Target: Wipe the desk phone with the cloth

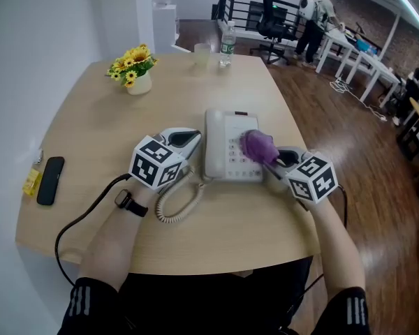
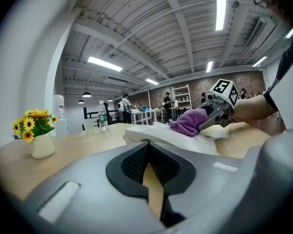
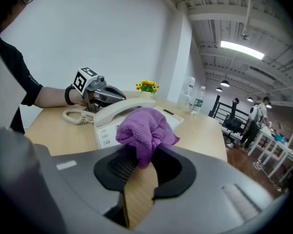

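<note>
A white desk phone (image 1: 223,160) lies mid-table with its handset (image 3: 121,108) on the cradle. A bunched purple cloth (image 1: 258,145) rests on its keypad side, and my right gripper (image 1: 277,158) is shut on it; the right gripper view shows the cloth (image 3: 144,130) standing up out of the shut jaws (image 3: 141,162). My left gripper (image 1: 190,139) sits against the phone's left edge, shut with nothing between its jaws. In the left gripper view the phone (image 2: 161,135) lies just beyond that gripper (image 2: 149,167). The coiled cord (image 1: 179,201) curls at the phone's near left.
A vase of yellow flowers (image 1: 134,70) stands at the far left. A cup (image 1: 202,53) and a water bottle (image 1: 227,44) stand at the far edge. A black handset-like object (image 1: 50,180) and a yellow item (image 1: 31,181) lie at the left edge. People work at distant desks.
</note>
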Available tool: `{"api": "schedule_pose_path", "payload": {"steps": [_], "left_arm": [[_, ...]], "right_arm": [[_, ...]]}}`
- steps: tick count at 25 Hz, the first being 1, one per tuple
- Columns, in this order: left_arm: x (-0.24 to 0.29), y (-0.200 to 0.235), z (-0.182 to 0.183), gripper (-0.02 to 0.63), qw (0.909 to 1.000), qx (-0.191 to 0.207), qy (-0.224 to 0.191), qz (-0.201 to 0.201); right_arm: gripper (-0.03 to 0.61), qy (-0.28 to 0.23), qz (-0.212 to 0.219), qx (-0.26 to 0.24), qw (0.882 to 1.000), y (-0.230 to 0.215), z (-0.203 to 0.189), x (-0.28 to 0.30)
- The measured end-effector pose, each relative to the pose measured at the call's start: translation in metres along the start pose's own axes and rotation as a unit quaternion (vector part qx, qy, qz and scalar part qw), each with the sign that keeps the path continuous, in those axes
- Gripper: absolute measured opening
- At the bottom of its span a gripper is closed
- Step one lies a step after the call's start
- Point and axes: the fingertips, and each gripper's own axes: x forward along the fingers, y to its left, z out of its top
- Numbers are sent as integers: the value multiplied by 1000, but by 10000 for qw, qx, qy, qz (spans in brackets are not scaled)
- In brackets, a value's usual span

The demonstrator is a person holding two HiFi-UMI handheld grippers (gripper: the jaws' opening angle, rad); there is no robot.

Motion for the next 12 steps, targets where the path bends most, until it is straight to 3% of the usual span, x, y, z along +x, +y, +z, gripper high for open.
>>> {"api": "schedule_pose_path", "payload": {"steps": [6,9,12], "left_arm": [[0,0,-1,-6,10000,-15,-2,-9],[1,1,-1,-6,10000,-26,1,-11],[0,1,-1,-6,10000,-58,-6,-11]], "right_arm": [[98,-184,-285,132,9993,-20,-2,-20],[100,-721,-367,402,9959,-34,16,-29],[100,-1400,-458,898,9850,-50,36,-36]]}}
